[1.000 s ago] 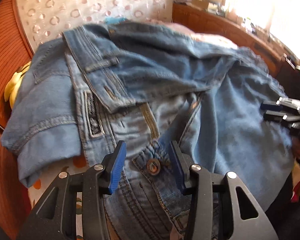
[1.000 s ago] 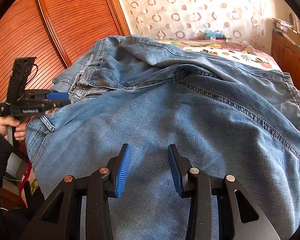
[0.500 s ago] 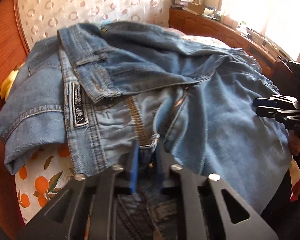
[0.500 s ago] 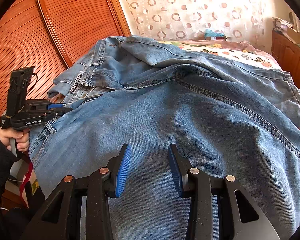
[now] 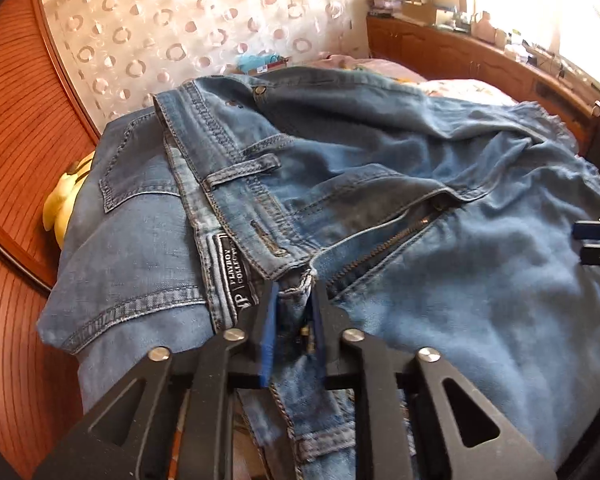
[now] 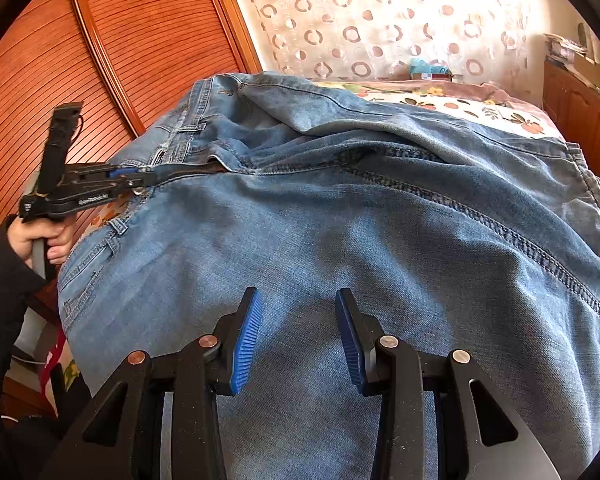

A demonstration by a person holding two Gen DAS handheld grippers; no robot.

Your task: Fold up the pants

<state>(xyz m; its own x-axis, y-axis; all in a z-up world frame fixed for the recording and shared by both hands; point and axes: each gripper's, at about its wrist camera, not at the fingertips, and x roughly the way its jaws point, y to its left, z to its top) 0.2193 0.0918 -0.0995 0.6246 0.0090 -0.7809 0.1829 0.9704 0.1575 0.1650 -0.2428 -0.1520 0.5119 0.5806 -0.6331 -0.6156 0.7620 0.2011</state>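
Jeans (image 5: 440, 288) spread over bed (image 6: 480, 108). Left gripper (image 5: 294, 316), jaws just reopening slightly, pinches waistband at fly, 6 o'clock. Right gripper (image 6: 298, 340) half-open, empty, over leg. Step: grasping waistband. Next: right needs own hold.

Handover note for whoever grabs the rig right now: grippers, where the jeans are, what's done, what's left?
Left gripper: jaws have just been closing then easing slightly, pinched on the jeans at the waistband by the open fly.
Right gripper: open, empty, hovering over the leg fabric.
Jeans: spread rumpled across the bed, waistband toward the wooden wardrobe, far flap of the waist flopped over.
Done: waistband grabbed. No clean fold visible.
Left: flatten, lay one leg on the other, then fold lengthwise; the right gripper probably needs a hold first.
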